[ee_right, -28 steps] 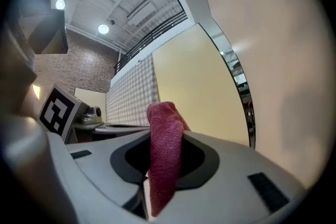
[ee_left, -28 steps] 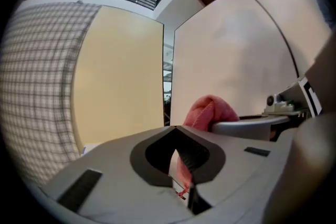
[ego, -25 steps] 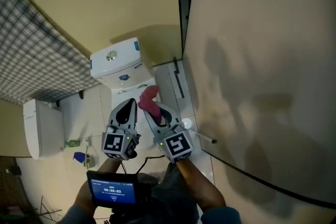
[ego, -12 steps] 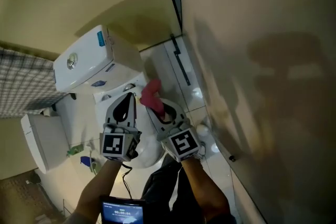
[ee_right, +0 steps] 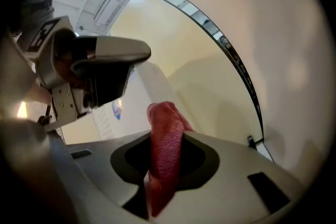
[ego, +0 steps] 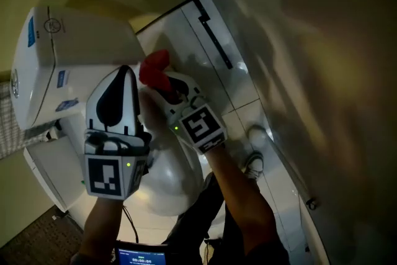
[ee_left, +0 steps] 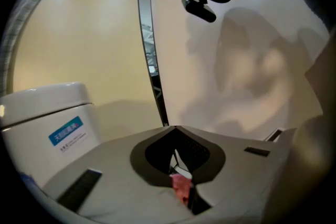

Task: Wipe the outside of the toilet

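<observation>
Cloth [ee_right: 165, 155], red, clamped between jaws of right tool [ego: 162, 82], upper end standing out past the tips | right tool above rear of toilet [ego: 170, 186], near tank [ego: 56, 53], contact with it not clear | left tool [ego: 123, 71] clenched, jaws together, just beside right tool

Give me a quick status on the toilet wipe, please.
Left gripper shut, pink speck low in its gap. Right gripper shut on red cloth, up by the toilet tank; contact unclear. Left gripper close beside the cloth.
</observation>
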`<state>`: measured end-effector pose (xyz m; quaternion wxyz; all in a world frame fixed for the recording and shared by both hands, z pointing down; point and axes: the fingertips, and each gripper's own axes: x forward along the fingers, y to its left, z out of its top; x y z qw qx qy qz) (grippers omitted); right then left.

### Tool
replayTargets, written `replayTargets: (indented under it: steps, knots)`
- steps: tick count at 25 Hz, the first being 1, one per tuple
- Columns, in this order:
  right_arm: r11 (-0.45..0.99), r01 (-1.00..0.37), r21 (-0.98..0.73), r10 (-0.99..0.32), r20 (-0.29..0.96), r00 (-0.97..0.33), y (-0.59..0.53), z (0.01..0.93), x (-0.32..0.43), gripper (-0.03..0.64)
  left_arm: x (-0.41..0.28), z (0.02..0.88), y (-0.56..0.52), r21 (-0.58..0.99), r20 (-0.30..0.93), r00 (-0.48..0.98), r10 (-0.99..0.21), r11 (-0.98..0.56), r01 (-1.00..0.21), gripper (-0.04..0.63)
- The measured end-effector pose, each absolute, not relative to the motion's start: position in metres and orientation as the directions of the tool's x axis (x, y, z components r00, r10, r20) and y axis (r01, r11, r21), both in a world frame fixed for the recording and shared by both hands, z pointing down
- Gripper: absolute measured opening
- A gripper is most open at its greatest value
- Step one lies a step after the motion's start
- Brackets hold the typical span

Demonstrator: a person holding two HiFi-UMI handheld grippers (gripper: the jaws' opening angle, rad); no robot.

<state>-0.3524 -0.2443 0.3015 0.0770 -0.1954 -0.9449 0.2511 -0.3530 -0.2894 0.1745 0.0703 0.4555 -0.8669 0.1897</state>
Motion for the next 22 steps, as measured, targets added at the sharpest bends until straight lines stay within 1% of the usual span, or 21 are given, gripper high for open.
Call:
replayTargets:
  steps: [3,7,10,14,19,22]
  knots:
    - [0.786,0.324,-0.526,0.405,0.043,-0.913,-0.235,0.332,-0.352,0.091,-0.347,0.185,-0.302,-0.299,0.278,-0.535,-0.798,0.458,-0.838,0.008]
    - [0.775,0.291,-0.561,0.378,0.044,-0.925,-0.226,0.368,-0.325,0.091,-0.33,0.197,-0.306,-0.298,0.275,-0.519,-0.81,0.441,-0.847,0.008]
    - [0.772,0.266,-0.577,0.376,0.079,-0.923,-0.223,0.391,-0.289,0.091,-0.307,0.207,-0.306,-0.308,0.286,-0.512,-0.81,0.429,-0.849,0.008]
    - [0.752,0.258,-0.607,0.413,0.129,-0.902,-0.207,0.411,-0.227,0.091,-0.265,0.219,-0.3,-0.318,0.307,-0.537,-0.786,0.447,-0.836,0.008]
    - [0.735,0.282,-0.617,0.458,0.144,-0.877,-0.193,0.421,-0.16,0.091,-0.216,0.234,-0.286,-0.316,0.301,-0.59,-0.749,0.506,-0.803,0.008]
    - [0.722,0.288,-0.629,0.488,0.167,-0.857,-0.181,0.436,-0.126,0.091,-0.195,0.237,-0.285,-0.304,0.288,-0.594,-0.751,0.517,-0.801,0.009]
